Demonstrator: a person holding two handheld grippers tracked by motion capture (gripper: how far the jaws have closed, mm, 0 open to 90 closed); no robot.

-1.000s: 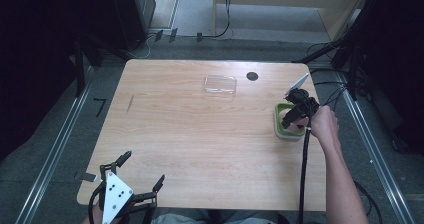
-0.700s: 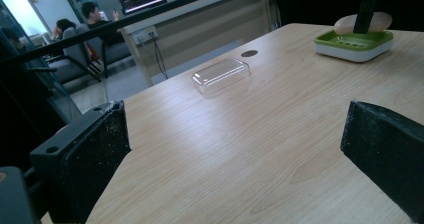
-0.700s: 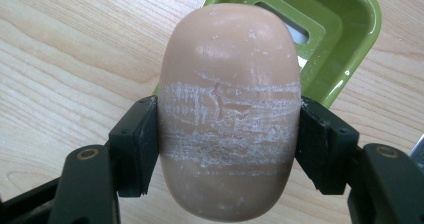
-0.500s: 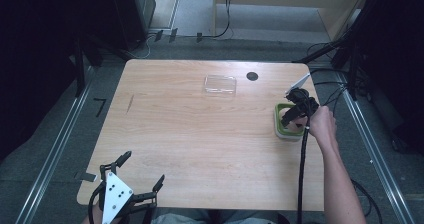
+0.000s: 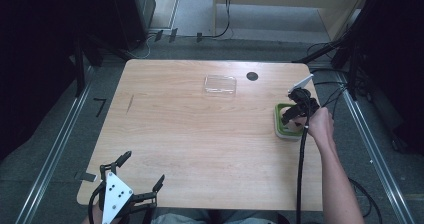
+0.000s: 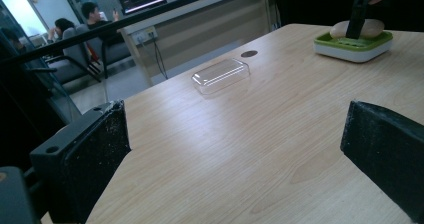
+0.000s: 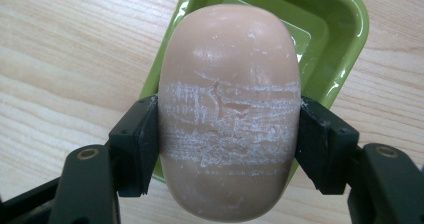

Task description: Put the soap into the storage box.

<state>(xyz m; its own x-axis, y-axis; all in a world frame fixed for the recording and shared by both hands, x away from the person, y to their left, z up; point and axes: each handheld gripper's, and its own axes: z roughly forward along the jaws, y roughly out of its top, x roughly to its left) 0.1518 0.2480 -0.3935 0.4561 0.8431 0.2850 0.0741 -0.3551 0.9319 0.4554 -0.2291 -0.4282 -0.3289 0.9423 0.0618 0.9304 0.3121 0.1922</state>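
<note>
Closest to me, my left gripper [image 5: 134, 183] is parked at the near edge of the desk [image 5: 200, 134], jaws spread wide with nothing between them. Further out on the right, my right gripper [image 7: 227, 144] has both jaws pinching the pinkish soap bar [image 7: 230, 109] across its middle, sitting over the green soap dish [image 7: 345, 34]. Looks like I'm at the pickup step. Next I'd guess a straight lift, keeping the squeeze even since soap is slippery. The clear lid [image 5: 220, 84] lies at the far side.
</note>
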